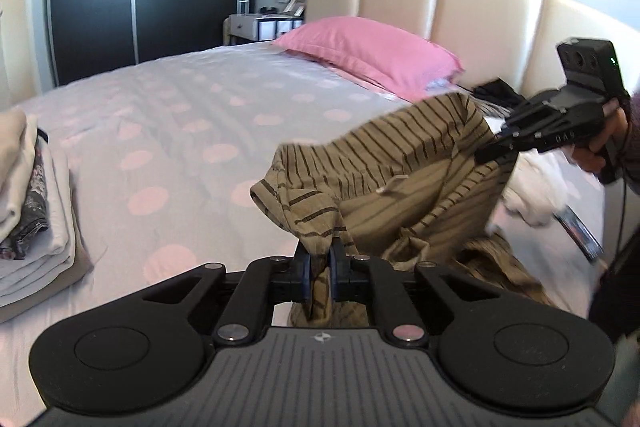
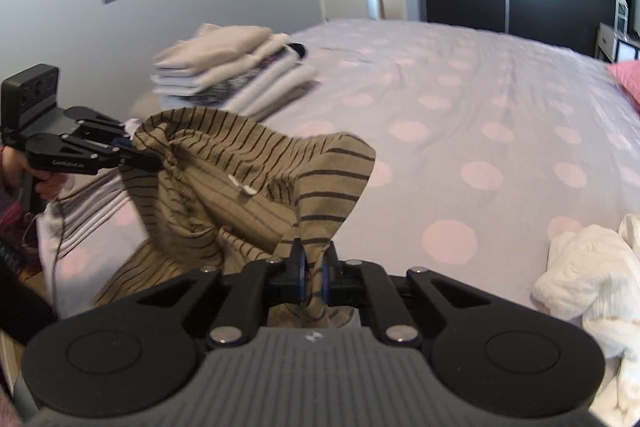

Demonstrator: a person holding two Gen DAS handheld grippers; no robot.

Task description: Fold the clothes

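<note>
An olive garment with thin dark stripes (image 1: 384, 167) hangs in the air above the bed, stretched between both grippers. My left gripper (image 1: 320, 251) is shut on one bunched corner of it, with cloth squeezed between the blue pads. My right gripper (image 2: 314, 255) is shut on the opposite corner of the striped garment (image 2: 224, 163). In the left wrist view my right gripper (image 1: 486, 153) comes in from the right, held by a hand. In the right wrist view my left gripper (image 2: 154, 163) bites the cloth from the left. The garment's lower part sags in folds toward the bedspread.
The bed (image 1: 192, 115) has a pale spread with pink dots. A stack of folded clothes (image 2: 236, 67) sits near one edge. A pink pillow (image 1: 372, 55) lies by the cream headboard (image 1: 480, 7). Crumpled white laundry (image 2: 584, 287) lies to the right. A dark wardrobe and a door stand beyond.
</note>
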